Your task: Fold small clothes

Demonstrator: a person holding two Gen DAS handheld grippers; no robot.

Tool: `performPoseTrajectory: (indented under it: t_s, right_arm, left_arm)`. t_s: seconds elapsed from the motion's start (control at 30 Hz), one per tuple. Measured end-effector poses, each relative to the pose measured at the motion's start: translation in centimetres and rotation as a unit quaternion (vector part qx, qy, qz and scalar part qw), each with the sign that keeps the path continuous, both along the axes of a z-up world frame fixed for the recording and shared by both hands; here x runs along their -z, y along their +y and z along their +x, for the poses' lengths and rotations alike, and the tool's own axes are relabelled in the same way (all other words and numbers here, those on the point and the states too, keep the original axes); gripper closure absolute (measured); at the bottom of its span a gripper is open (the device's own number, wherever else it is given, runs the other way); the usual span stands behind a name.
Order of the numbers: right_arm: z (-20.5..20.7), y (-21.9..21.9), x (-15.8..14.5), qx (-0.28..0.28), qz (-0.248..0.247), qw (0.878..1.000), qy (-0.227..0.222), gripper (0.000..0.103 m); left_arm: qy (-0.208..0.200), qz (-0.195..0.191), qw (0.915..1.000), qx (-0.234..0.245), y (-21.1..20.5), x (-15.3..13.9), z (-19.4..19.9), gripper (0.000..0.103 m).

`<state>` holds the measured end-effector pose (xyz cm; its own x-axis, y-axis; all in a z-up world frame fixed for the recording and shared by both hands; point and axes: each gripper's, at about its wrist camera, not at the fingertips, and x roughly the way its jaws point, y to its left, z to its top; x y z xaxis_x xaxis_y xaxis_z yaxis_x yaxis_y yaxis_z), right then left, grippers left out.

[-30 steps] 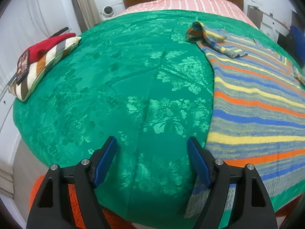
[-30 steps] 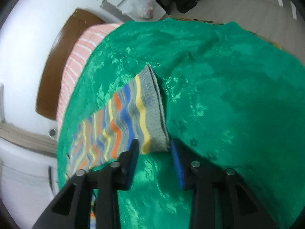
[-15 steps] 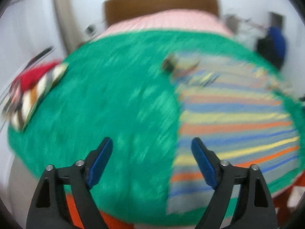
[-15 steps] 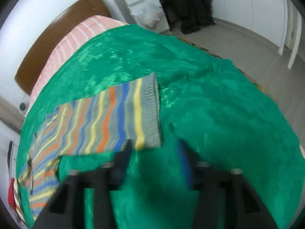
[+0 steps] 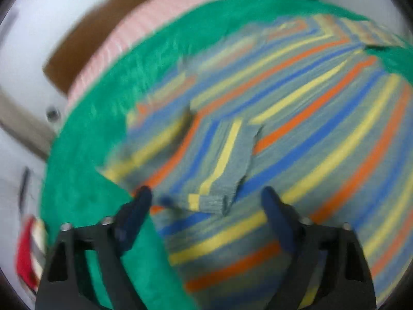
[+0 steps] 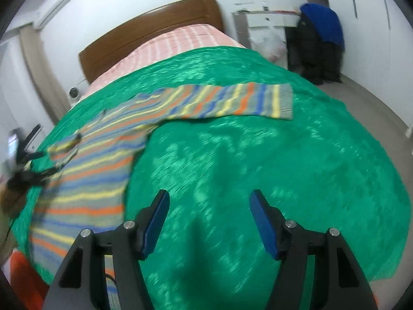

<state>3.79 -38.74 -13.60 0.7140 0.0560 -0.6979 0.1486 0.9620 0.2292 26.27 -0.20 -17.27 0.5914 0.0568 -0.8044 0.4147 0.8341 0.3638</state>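
The striped sweater (image 6: 85, 165) lies flat toward the bed's (image 6: 284, 180) left edge. Both claws, left claw (image 5: 206, 199) and right claw (image 6: 207, 206), gape empty, the left narrowing, the right just widened. Grip the folded sleeve cuff (image 5: 222, 180) squarely before folding.

A green bedspread (image 6: 258, 155) covers the bed below a pink striped sheet (image 6: 180, 41) and brown headboard (image 6: 144, 25).
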Motion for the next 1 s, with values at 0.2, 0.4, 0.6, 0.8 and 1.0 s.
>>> performPoseTrajectory:
  t_s: [0.2,0.4,0.6,0.8,1.0]
  right_arm:
    - [-1.5,1.9,0.9,-0.025,-0.038,0.999,-0.027,0.039]
    - [-1.3,2.2,1.6,-0.029,-0.040,0.998,-0.024,0.039]
    - [-0.9,3.1,2.5,-0.047,-0.043,0.998,-0.009,0.039]
    - [-0.4,3.7,3.3,-0.053,-0.052,0.997,0.008,0.038]
    - [-0.3,3.9,3.7,-0.056,-0.054,0.997,0.010,0.034]
  left_arm:
    - [0.017,-0.146,0.9841,-0.099,4.7,-3.1,0.9,0.096]
    - [-0.045,-0.345,0.8701,-0.349,21.0,-7.1,-1.0,0.096]
    - [-0.002,-0.403,0.7635,-0.505,31.3,-1.8,-2.2,0.097]
    - [0.028,-0.402,0.7734,-0.489,30.9,-0.8,-2.2,0.090]
    - [0.014,-0.411,0.7795,-0.473,33.2,-1.2,-3.0,0.050]
